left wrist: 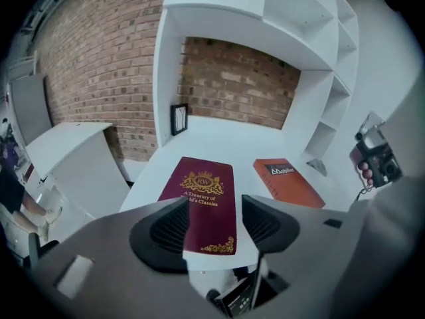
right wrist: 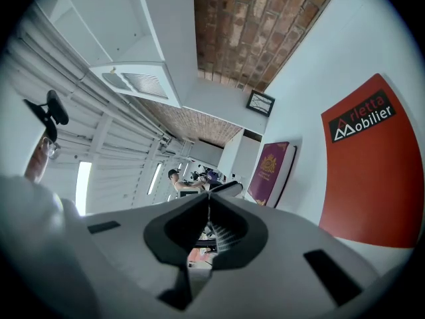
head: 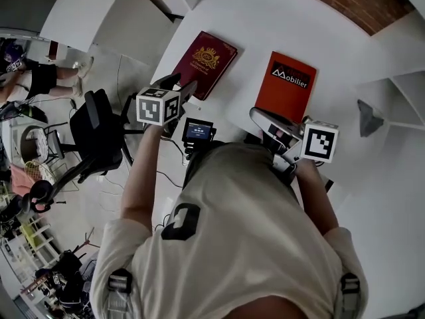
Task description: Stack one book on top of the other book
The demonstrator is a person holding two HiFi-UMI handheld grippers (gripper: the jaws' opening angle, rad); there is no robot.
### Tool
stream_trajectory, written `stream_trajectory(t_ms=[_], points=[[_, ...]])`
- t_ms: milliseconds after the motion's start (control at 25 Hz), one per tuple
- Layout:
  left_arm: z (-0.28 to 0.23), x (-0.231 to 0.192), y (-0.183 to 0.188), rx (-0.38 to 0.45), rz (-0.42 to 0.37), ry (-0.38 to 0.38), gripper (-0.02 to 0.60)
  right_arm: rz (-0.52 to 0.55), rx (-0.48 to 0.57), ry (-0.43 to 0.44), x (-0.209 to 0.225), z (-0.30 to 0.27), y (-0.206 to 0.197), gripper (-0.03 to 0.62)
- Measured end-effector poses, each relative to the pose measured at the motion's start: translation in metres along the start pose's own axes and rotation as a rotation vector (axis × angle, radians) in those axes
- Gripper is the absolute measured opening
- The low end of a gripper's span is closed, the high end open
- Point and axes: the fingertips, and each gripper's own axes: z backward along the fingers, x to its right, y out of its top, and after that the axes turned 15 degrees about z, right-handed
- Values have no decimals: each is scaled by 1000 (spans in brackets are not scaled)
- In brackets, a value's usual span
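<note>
Book (left wrist: 207, 185), maroon, lies lengthwise just ahead of the half-open, empty left gripper (left wrist: 214, 226); right gripper (right wrist: 208, 208) closed, farther off.

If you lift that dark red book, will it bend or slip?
The maroon hardcover book with gold crest looks stiff, so it probably won't flop. Lying flat on the white table, its edge may be hard to catch. Its smooth cover might slip.

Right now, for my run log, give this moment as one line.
left gripper: jaws apart, aimed at maroon book | right gripper: jaws together, empty | orange book: flat on table, unstacked
</note>
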Motion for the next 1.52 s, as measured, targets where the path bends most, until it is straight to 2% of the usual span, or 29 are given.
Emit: stream_trajectory(t_ms=[80,200,320,600,880,1040,1240,1520], points=[[-9,2,-1,-40,-27,4,273,-12,3,11,2,3,1,6],[-24,-1,0,-92,-83,29,378,-15,-2,14,6,7,1,6],[-37,-7,0,-167,-138,35,418,-22,-4,12,6,7,0,6],[-61,-40,-6,-286,-162,22,423,0,-18,-73,16,0,-4,6],[-79,-69,-22,-301,-143,-13,423,6,15,-147,11,-29,1,6],[-86,-72,-20,-271,-56,-77,423,23,-37,-162,7,-47,1,6],[-88,-80,-26,-241,44,-119,456,18,-52,-183,8,-61,0,6],[-86,-88,-23,-262,-8,-109,459,33,-63,-184,10,-71,0,6]])
